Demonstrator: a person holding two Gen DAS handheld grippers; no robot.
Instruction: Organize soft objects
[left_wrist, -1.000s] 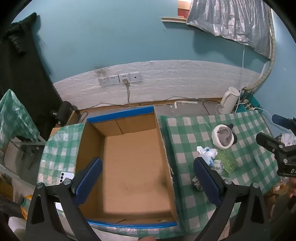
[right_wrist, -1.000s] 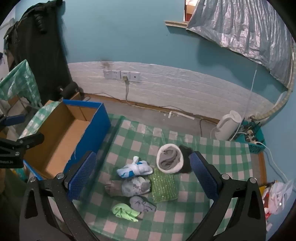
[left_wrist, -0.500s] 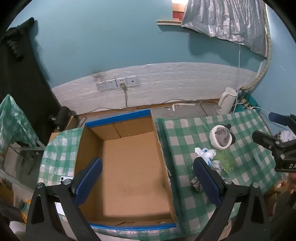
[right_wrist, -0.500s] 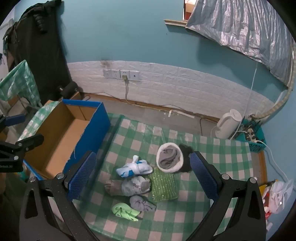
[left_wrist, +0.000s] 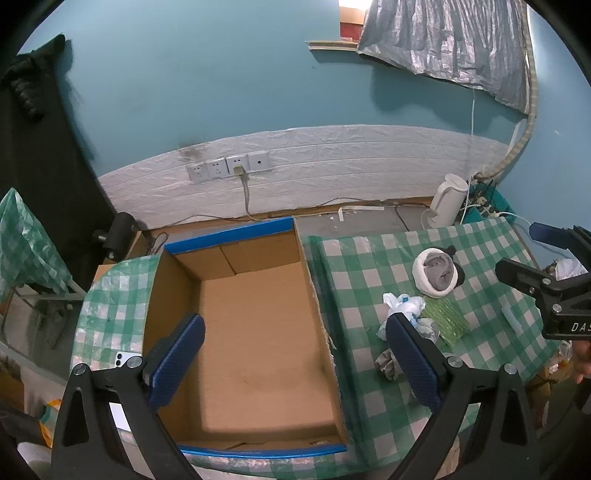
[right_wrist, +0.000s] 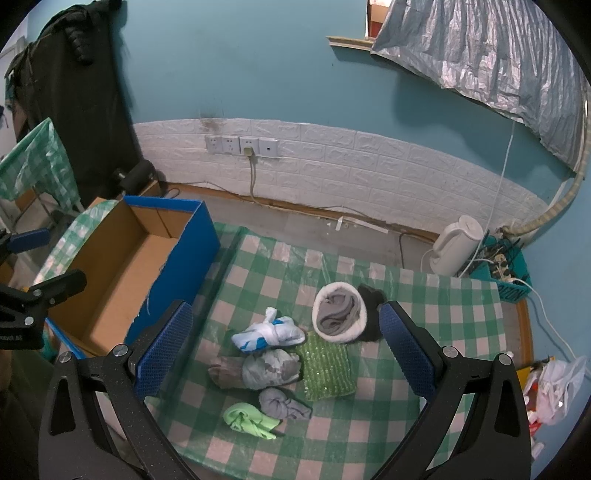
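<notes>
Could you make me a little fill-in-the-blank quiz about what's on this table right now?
1. The cardboard box holds ____ soft items so far.
2. The soft items lie on a green and white ____ tablecloth.
3. The jaws of the left gripper and the right gripper both stand ____.
4. The white kettle stands on the ____.

Missing words: no; checked; open; floor

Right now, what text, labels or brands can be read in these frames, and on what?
"DAS", cut off at the frame edge: on the right gripper, seen in the left wrist view.
White lettering on the left gripper, seen in the right wrist view: too blurred to read.
No other text is legible.
</notes>
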